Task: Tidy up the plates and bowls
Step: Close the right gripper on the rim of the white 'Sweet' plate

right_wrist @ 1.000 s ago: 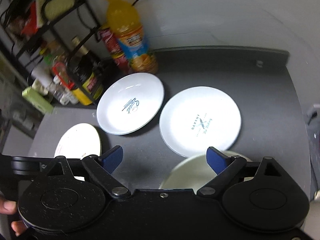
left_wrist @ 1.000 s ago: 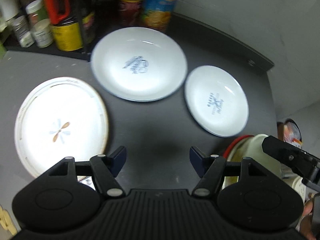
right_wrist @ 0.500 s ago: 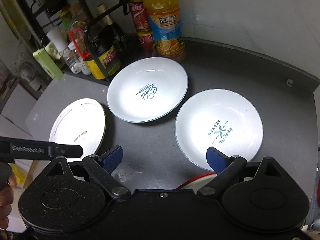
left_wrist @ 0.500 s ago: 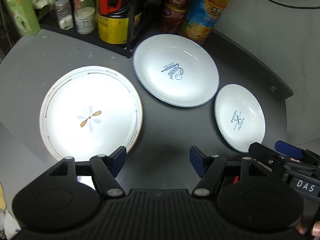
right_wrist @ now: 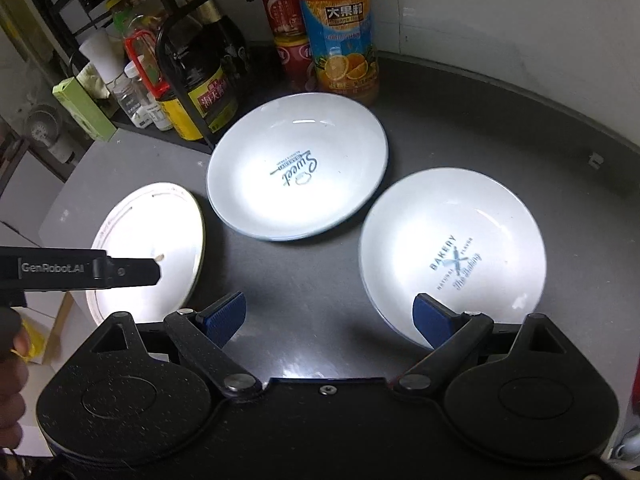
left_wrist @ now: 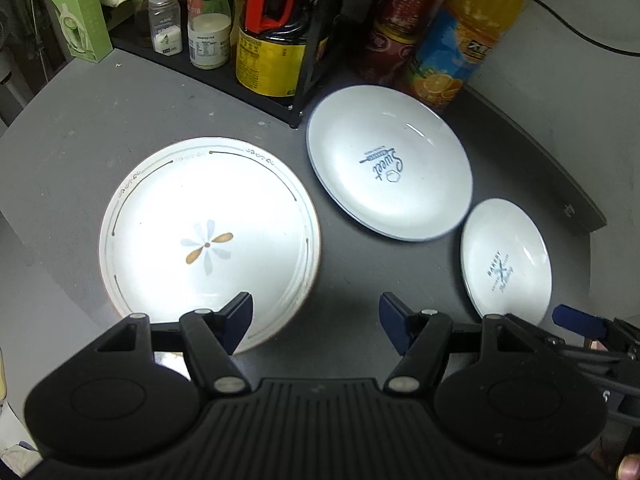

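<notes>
Three dishes lie on a dark round table [left_wrist: 352,292]. A flat white plate with a flower [left_wrist: 208,240] is at the left; it also shows in the right wrist view [right_wrist: 148,248]. A deep plate marked "Sweet" [left_wrist: 388,164] [right_wrist: 298,168] is at the back middle. A smaller deep plate marked "Bakery" [left_wrist: 506,260] [right_wrist: 452,252] is at the right. My left gripper [left_wrist: 316,320] is open and empty above the table, its left finger over the flower plate's near rim. My right gripper [right_wrist: 328,316] is open and empty, its right finger over the Bakery plate's near edge.
A black wire rack [right_wrist: 188,80] with sauce bottles and jars stands at the back left. Red cans [right_wrist: 284,20] and an orange juice bottle [right_wrist: 340,32] stand behind the Sweet plate. A white wall runs behind and to the right.
Both grippers have moved up and back, so more of the plates and shelf shows. The bowl seen under the right gripper has dropped out of view. Both grippers stay open.
</notes>
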The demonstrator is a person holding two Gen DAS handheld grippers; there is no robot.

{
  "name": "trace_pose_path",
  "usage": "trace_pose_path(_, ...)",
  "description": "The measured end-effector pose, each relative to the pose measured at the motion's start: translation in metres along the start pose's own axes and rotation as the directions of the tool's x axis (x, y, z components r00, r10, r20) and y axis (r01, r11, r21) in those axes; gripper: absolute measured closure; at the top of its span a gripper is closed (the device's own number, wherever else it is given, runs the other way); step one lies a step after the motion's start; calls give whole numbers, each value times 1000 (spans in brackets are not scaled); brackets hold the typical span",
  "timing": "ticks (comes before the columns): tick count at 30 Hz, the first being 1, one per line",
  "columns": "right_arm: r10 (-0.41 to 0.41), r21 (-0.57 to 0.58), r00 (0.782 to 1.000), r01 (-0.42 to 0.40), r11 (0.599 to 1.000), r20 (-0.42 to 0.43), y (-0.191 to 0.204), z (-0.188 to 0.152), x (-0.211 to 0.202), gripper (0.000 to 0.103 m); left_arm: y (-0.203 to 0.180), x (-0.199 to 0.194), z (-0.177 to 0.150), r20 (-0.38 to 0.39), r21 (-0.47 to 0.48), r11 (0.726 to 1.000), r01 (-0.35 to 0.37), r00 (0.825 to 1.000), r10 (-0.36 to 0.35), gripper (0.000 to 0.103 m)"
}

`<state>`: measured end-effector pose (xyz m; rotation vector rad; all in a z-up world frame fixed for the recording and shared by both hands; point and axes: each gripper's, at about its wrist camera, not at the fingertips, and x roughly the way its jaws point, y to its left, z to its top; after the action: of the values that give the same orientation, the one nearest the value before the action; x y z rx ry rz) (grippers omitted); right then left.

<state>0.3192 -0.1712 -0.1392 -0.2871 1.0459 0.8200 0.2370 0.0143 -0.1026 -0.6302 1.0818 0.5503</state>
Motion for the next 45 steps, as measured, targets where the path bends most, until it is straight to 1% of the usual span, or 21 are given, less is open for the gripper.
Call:
trace_pose_path(4, -24, 38, 1000, 24, 999, -12, 1, 12, 15, 13, 4, 9, 11, 0, -8, 1000, 19, 1000, -19, 35)
trace_pose_path(6, -15, 72, 1000, 16, 997, -10, 0, 18, 20, 13, 6, 15, 18, -8, -19, 999, 33, 999, -33, 35)
trace_pose_path(8, 2, 90, 1000, -2, 996, 2, 1, 24, 25, 14, 11, 18, 26, 13, -39, 997, 61, 998, -61, 35)
trace_pose_path(9, 3, 93, 1000, -3, 996, 5, 2, 27, 27, 15, 13, 19, 30, 29, -40, 997, 65, 998, -63, 35)
trace_pose_path(11, 0, 105, 1000, -1, 994, 8, 4, 34, 33, 17, 15, 23, 40, 27, -21, 998, 62, 998, -61, 35)
trace_pose_path(13, 7, 137, 1000, -8, 991, 11, 5, 41, 41, 22, 17, 28, 49, 29, -8, 997, 79, 996, -78, 36)
trace_pose_path(16, 12, 197, 1000, -12, 980, 2, 4, 47, 53, 24, 22, 37, 64, 19, -6, 994, 105, 994, -105, 38)
trace_pose_path(21, 28, 276, 999, -22, 961, -16, 5, 50, 74, 29, 28, 54, 86, 13, 26, 991, 135, 991, -135, 39)
trace_pose_path(23, 36, 329, 999, -24, 944, -31, 2, 47, 84, 33, 31, 63, 94, 7, 36, 989, 141, 990, -141, 41)
trace_pose_path(25, 49, 371, 998, -27, 928, -50, -1, 44, 92, 39, 34, 71, 99, -3, 39, 987, 153, 988, -153, 42)
trace_pose_path(29, 48, 417, 995, -10, 909, -82, -3, 39, 106, 41, 37, 87, 106, -25, 56, 985, 161, 987, -160, 44)
trace_pose_path(30, 51, 430, 995, -8, 903, -89, -4, 38, 109, 44, 37, 91, 107, -28, 59, 985, 163, 987, -161, 45)
trace_pose_path(32, 57, 455, 994, -7, 891, -97, -5, 38, 114, 45, 39, 99, 110, -29, 60, 983, 175, 984, -173, 50)
trace_pose_path(34, 54, 473, 993, 0, 881, -101, -6, 37, 119, 49, 40, 105, 112, -31, 55, 983, 177, 984, -176, 52)
trace_pose_path(37, 48, 486, 993, 11, 874, -109, -6, 38, 124, 51, 40, 107, 116, -13, 63, 981, 186, 983, -185, 56)
trace_pose_path(38, 41, 488, 993, 17, 873, -109, -6, 39, 126, 52, 40, 110, 117, -24, 64, 980, 189, 982, -188, 60)
trace_pose_path(39, 35, 490, 993, 23, 871, -109, -6, 41, 128, 53, 40, 111, 119, -26, 55, 980, 189, 982, -188, 62)
trace_pose_path(41, 22, 495, 995, 31, 868, -101, -10, 45, 130, 54, 42, 113, 121, -23, 52, 981, 185, 983, -184, 62)
trace_pose_path(43, 13, 500, 995, 38, 865, -97, -15, 49, 133, 59, 42, 117, 123, -20, 53, 982, 179, 984, -178, 62)
trace_pose_path(45, 21, 510, 996, 26, 860, -85, -22, 53, 135, 64, 43, 123, 124, -27, 51, 982, 181, 983, -179, 62)
